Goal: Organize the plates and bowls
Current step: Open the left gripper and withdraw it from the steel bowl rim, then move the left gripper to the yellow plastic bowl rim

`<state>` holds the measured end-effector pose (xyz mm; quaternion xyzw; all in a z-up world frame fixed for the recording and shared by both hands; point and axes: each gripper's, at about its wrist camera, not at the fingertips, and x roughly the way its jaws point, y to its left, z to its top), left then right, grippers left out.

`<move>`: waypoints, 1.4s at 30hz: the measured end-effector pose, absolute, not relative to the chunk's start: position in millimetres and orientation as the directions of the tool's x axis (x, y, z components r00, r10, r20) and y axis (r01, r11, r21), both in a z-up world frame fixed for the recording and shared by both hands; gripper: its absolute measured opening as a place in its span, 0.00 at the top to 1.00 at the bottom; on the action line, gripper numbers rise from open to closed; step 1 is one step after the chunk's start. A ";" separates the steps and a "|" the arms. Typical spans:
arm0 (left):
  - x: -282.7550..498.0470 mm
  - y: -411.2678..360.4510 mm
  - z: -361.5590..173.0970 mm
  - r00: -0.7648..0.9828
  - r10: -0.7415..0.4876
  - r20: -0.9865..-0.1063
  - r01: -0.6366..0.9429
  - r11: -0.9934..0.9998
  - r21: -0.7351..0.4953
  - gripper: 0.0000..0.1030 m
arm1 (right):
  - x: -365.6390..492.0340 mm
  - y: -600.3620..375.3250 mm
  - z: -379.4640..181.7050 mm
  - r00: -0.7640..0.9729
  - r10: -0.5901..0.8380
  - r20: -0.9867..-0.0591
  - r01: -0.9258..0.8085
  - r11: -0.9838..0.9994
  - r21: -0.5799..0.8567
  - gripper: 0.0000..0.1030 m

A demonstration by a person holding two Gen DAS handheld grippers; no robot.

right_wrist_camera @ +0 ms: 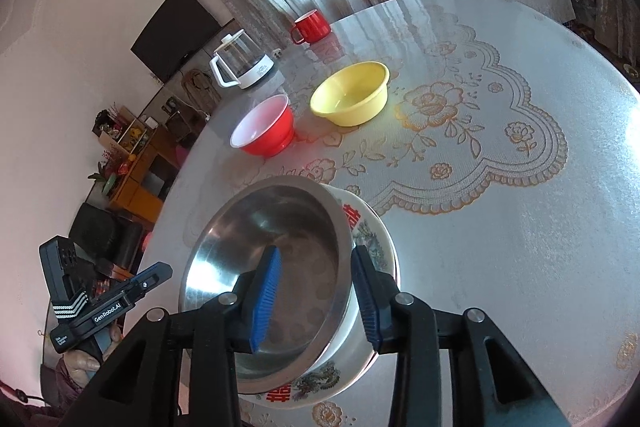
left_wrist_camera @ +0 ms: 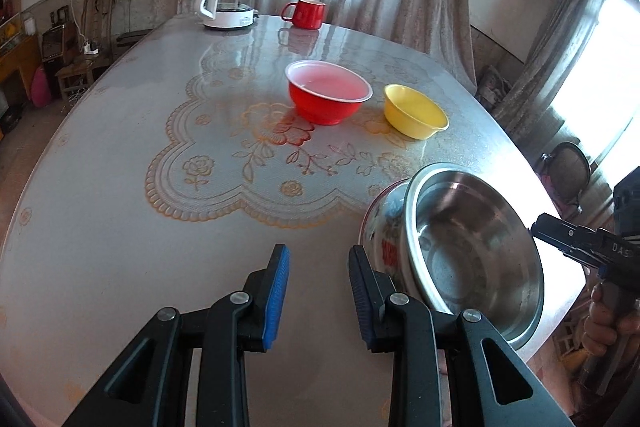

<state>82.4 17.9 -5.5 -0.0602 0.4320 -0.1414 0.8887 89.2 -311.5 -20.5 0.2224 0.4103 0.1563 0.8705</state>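
Right wrist view: right gripper (right_wrist_camera: 316, 297) straddling rims of steel bowl (right_wrist_camera: 276, 251) nested in patterned bowl (right_wrist_camera: 372, 239), jaws apart (unclamped); left gripper (left_wrist_camera: 318, 291) wide, empty, just beside.

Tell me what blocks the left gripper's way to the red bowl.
Nothing visible. The left gripper hangs open over bare tablecloth, and the red bowl sits ahead with only cloth between. The steel bowl stays off to the right.

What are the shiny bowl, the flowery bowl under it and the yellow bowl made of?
The shiny bowl looks like polished steel: it mirrors the light. The flowery bowl looks like glazed ceramic or enamel, white with printed pictures; hard to tell which. The yellow bowl looks like smooth plastic, one plain colour.
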 end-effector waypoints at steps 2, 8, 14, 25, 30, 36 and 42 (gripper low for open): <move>90.0 13.3 -4.5 0.580 -0.309 -0.754 0.205 0.951 -0.232 0.70 | 92.1 -312.7 -21.9 0.615 0.452 -0.646 -0.080 0.851 0.519 0.64; 112.2 2.4 -3.9 0.553 -0.335 -0.763 0.222 0.942 -0.252 0.70 | 101.7 -318.7 -25.5 0.607 0.458 -0.650 -0.057 0.840 0.539 0.60; 131.8 -11.6 5.1 0.545 -0.361 -0.757 0.255 0.931 -0.260 0.70 | 116.1 -326.5 -25.3 0.599 0.458 -0.657 -0.043 0.837 0.545 0.59; 172.4 -44.0 10.8 0.516 -0.367 -0.774 0.298 0.924 -0.240 0.70 | 148.8 -338.6 -15.2 0.612 0.421 -0.670 -0.066 0.871 0.487 0.59; 192.9 -58.9 8.6 0.487 -0.369 -0.792 0.314 0.920 -0.236 0.70 | 165.1 -340.6 -10.4 0.633 0.382 -0.673 -0.111 0.906 0.409 0.59; 213.3 -76.3 9.2 0.462 -0.402 -0.790 0.339 0.904 -0.261 0.70 | 198.4 -346.9 -13.5 0.615 0.365 -0.699 -0.123 0.920 0.372 0.59; 234.3 -93.0 5.9 0.427 -0.432 -0.794 0.342 0.890 -0.300 0.69 | 232.7 -346.8 -16.5 0.597 0.360 -0.716 -0.137 0.926 0.352 0.59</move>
